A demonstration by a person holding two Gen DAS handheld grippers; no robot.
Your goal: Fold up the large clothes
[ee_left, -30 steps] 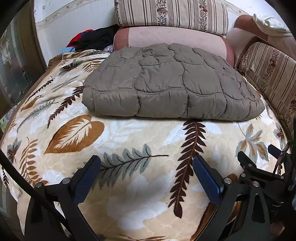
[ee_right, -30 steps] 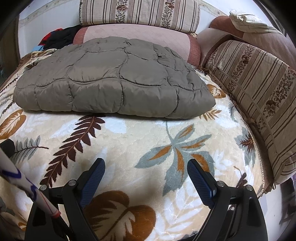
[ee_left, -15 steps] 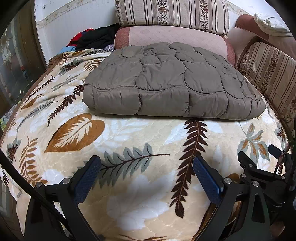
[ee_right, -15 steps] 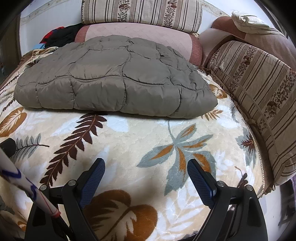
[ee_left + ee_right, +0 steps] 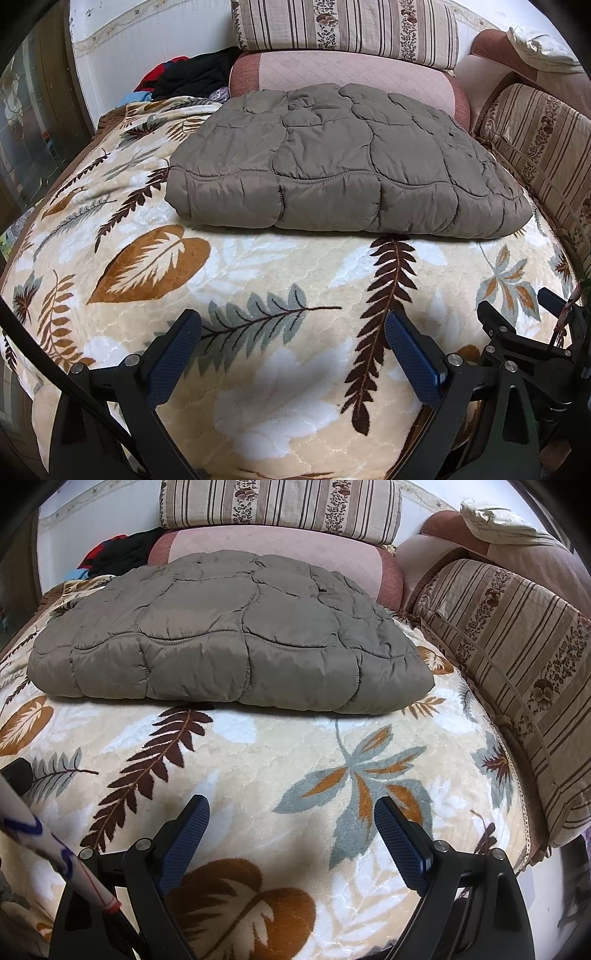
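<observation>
A grey-brown quilted puffer garment (image 5: 343,166) lies folded into a thick rectangle on the leaf-patterned blanket (image 5: 258,266), toward the back of the bed; it also shows in the right wrist view (image 5: 229,635). My left gripper (image 5: 291,328) is open and empty, hovering over the blanket well in front of the garment. My right gripper (image 5: 291,808) is open and empty too, also short of the garment's near edge. The right gripper's body shows at the right edge of the left wrist view (image 5: 524,347).
Striped cushions (image 5: 280,509) and a pink bolster (image 5: 273,554) stand behind the garment. A striped cushion (image 5: 517,657) lines the right side. Dark and red clothes (image 5: 188,74) are piled at the back left. A glass door (image 5: 26,122) is at the left.
Both grippers have moved slightly forward toward the garment, which looms a little larger and lower in view. Both stay open and empty.
</observation>
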